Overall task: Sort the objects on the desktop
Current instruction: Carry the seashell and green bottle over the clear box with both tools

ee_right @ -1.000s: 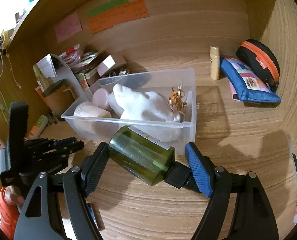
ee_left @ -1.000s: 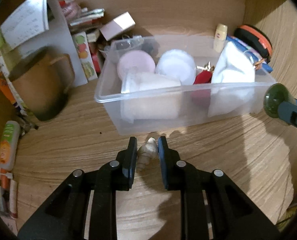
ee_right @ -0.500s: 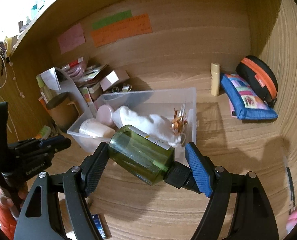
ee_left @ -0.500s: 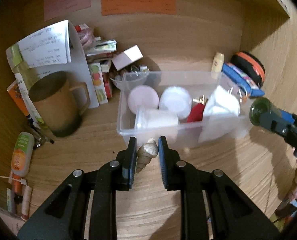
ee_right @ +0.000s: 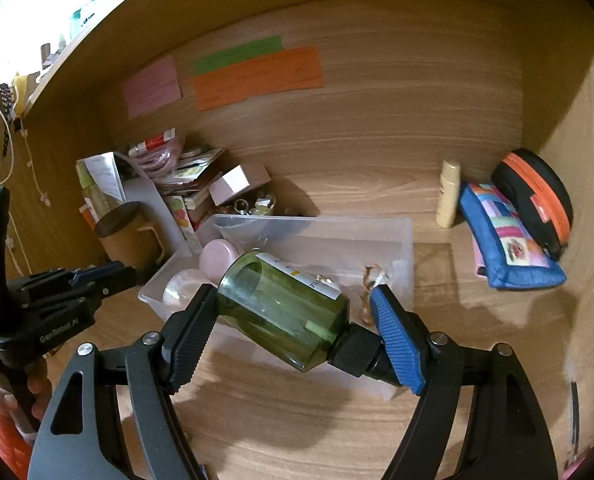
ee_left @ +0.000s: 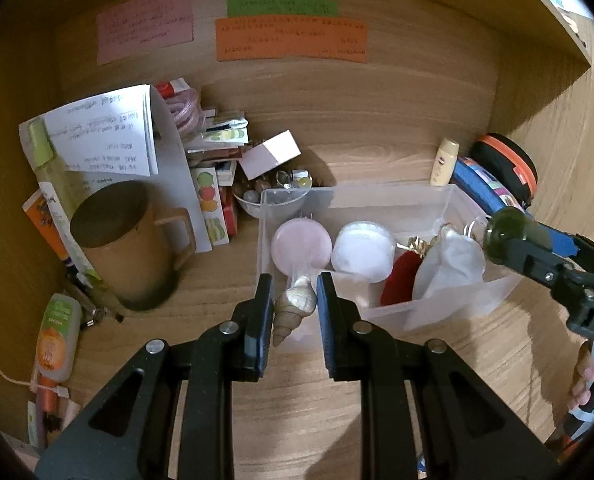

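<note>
My left tool [ee_left: 291, 308] stays clamped on the spiral shell [ee_left: 291, 312], now lifted off the bench [ee_left: 297, 420] and hanging over the clear bin's [ee_left: 457, 304] near rim; a second ago it sat low on the wood before that wall. My right tool [ee_right: 297, 316] grips the green bottle [ee_right: 281, 312] end to end, base against one pad, black cap against the other, also higher, above the bin's near corner. Open bench lies between bin and the pouches [ee_right: 509, 248] at the right wall. The bin's contents under the bottle are hidden.
</note>
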`<act>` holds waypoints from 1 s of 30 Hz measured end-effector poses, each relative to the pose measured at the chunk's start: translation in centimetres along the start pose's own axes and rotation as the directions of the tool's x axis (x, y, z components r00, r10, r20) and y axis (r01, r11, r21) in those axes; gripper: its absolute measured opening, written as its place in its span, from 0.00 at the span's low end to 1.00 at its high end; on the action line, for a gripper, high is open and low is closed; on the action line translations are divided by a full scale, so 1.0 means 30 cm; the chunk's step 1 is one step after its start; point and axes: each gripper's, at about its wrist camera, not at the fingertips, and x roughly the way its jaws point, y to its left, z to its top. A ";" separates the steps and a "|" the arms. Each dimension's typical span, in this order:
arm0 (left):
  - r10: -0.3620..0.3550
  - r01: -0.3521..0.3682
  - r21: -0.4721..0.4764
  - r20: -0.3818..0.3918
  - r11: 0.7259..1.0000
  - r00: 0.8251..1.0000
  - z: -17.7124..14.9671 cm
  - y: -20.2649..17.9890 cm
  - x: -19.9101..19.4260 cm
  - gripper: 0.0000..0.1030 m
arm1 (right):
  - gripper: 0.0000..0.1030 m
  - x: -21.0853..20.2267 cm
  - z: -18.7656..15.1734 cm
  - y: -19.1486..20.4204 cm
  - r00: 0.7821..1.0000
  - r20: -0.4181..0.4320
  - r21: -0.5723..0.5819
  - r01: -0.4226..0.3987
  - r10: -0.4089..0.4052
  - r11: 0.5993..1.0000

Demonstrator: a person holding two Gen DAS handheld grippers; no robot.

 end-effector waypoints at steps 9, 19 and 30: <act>-0.027 0.027 0.000 -0.012 1.000 1.000 0.038 0.007 0.064 0.20 | 0.73 0.117 0.030 0.024 0.999 -0.045 -0.011 -0.016 0.016 1.000; -0.043 0.045 0.021 -0.063 0.999 0.997 0.055 -0.004 0.165 0.20 | 0.73 0.213 0.049 0.058 0.997 -0.074 -0.058 -0.026 0.021 0.998; -0.057 0.059 0.022 -0.100 0.998 0.993 0.100 -0.016 0.256 0.20 | 0.74 0.288 0.046 0.098 0.995 -0.095 -0.116 -0.041 0.030 0.992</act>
